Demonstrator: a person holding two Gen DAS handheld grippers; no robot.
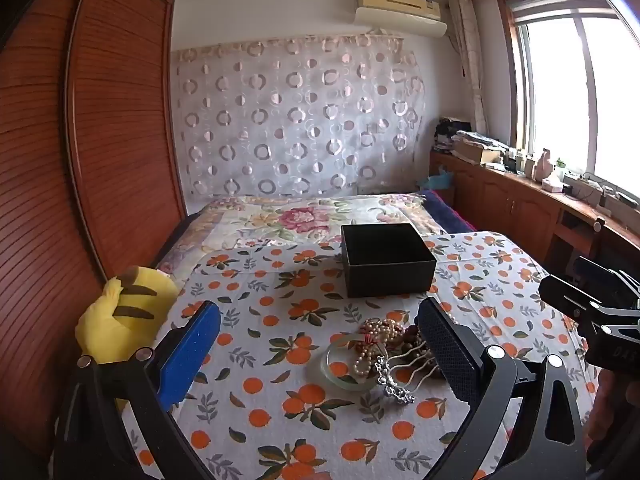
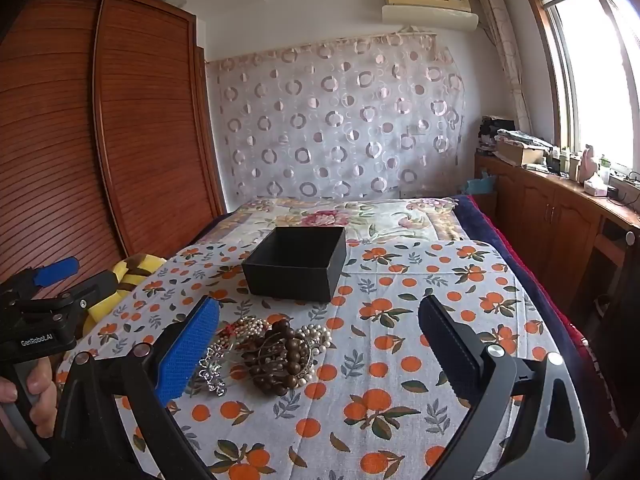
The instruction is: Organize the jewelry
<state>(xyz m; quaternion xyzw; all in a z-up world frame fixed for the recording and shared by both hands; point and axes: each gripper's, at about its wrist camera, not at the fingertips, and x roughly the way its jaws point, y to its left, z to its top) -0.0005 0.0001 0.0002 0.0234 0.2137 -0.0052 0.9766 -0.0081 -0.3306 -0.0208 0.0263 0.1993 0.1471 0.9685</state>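
Currently both tongs wide, empty: left gripper (image 1: 320,344), right gripper (image 2: 320,344). Jewelry pile (image 2: 264,356) mid-tablecloth (image 2: 400,360), near black box (image 2: 296,264). Likely light, tangly, slippery; pinch a bead cluster.

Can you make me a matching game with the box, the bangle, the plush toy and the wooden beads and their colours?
Things:
1. box
2. bangle
3. plush toy
4. wooden beads

Colours:
A. yellow with brown stripes
B. dark brown
C. black
D. pale see-through green

Pairs: 1-C, 2-D, 3-A, 4-B
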